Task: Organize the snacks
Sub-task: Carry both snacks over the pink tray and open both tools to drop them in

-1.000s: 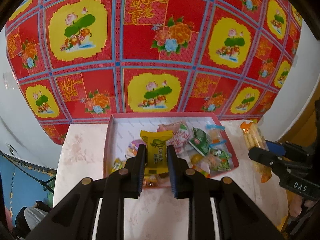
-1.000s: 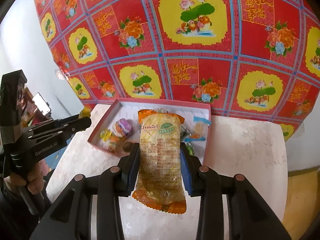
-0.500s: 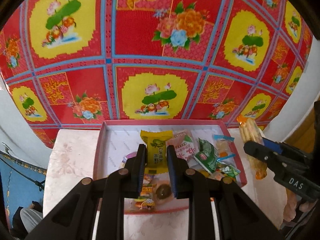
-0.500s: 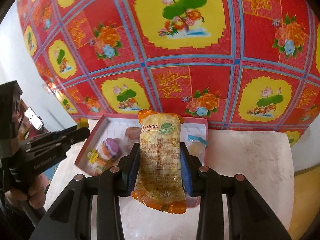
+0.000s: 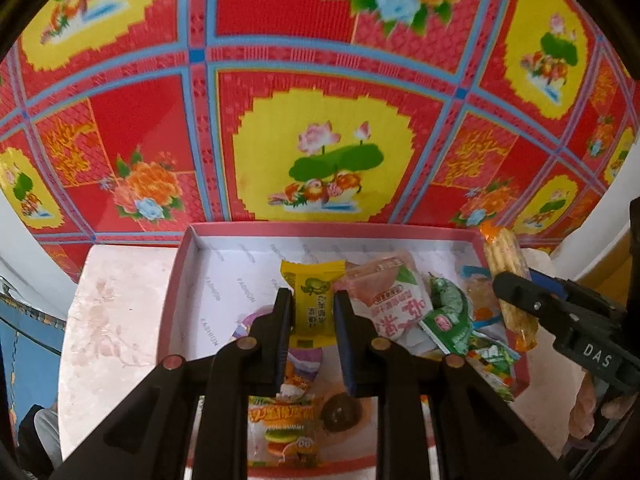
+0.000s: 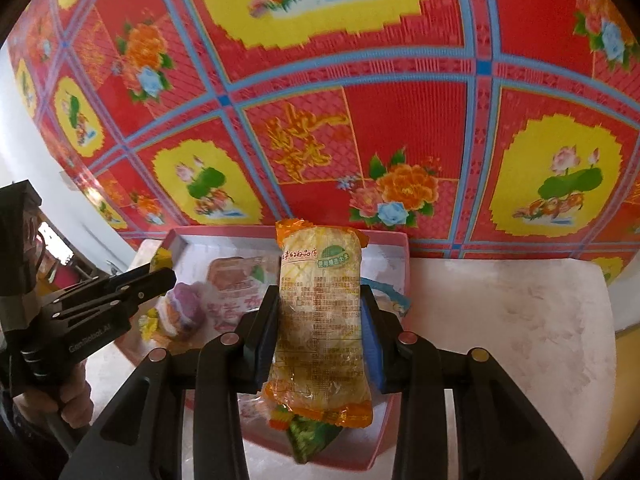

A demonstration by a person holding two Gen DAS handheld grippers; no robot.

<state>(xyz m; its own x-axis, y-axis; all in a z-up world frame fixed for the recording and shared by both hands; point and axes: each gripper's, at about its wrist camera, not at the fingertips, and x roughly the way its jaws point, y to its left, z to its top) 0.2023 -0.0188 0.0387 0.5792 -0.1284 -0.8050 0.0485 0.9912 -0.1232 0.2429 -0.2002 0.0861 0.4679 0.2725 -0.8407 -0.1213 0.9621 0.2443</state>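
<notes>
Looking along the left gripper [image 5: 310, 314], its two black fingers are clamped on a small yellow sealed snack packet [image 5: 313, 300], pinched by its sides so it stands upright over the shallow pink-rimmed cardboard tray [image 5: 176, 280]. That hold probably keeps the packet's lower end free to drop among the other snacks. Under and just right of it inside the tray lie a pink-and-white pouch with red print [image 5: 390, 296], a green foil sachet [image 5: 448, 316], a round brown sweet [image 5: 340, 412] and a cartoon gummy bag [image 5: 284, 428]. The tray sits on a pale marbled tabletop [image 5: 112, 320], its far wall against a red, yellow and blue floral cloth [image 5: 320, 80].

From the right wrist view, the right gripper [image 6: 320, 320] has its blue-padded fingers closed on a long clear pack of pale crackers with orange ends [image 6: 320, 312], held by its long edges above the tray's near right part [image 6: 396, 248]. Gripping mid-length likely stops the floppy pack sagging. At the tray's left edge the left gripper [image 6: 160, 276] shows its yellow packet. Both items appear ready to be let go into the tray.
</notes>
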